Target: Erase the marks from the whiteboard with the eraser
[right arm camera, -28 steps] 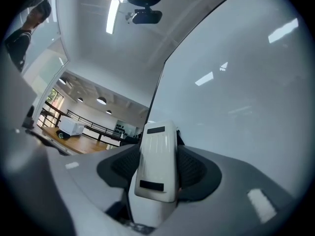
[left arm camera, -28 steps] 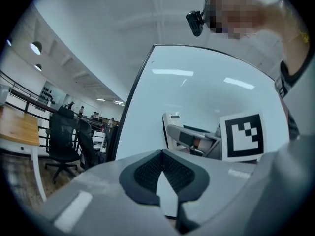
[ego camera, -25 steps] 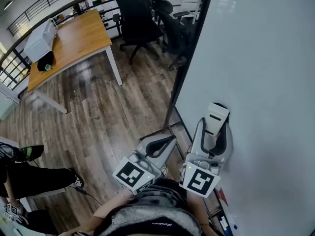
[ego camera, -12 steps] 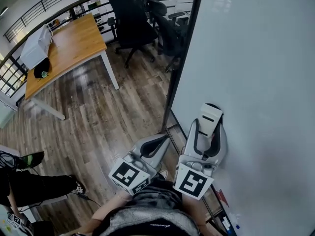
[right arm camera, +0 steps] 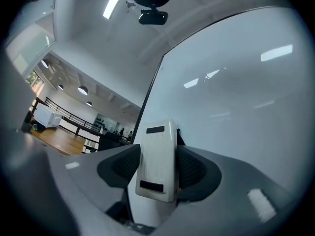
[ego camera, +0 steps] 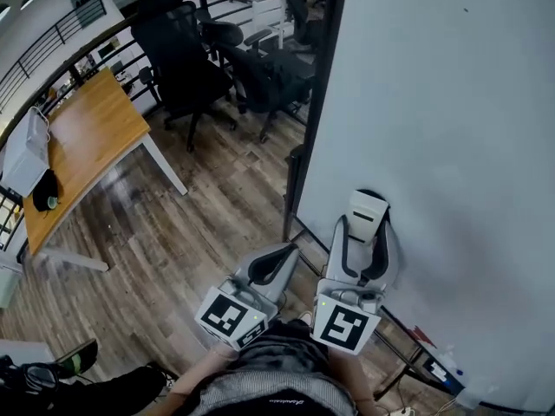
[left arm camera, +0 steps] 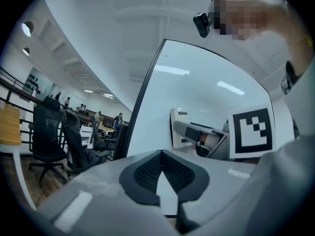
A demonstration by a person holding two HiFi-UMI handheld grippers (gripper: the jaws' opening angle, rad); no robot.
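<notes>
Gripping the white eraser (ego camera: pixel 368 208) by its long sides, the right gripper (ego camera: pixel 365 232) holds it against the lower left part of the whiteboard (ego camera: pixel 451 120), with the eraser's dark underside turned to the board, near the board's black-framed left edge. The left gripper (ego camera: pixel 272 263) hangs just beside it on the left, off the board and above the wooden floor (ego camera: pixel 199 224), with its jaws pressed together at the tips and nothing between them. Well apart, beyond the board's edge, stand a wooden desk (ego camera: pixel 82 146) and black office chairs (ego camera: pixel 178 63).
</notes>
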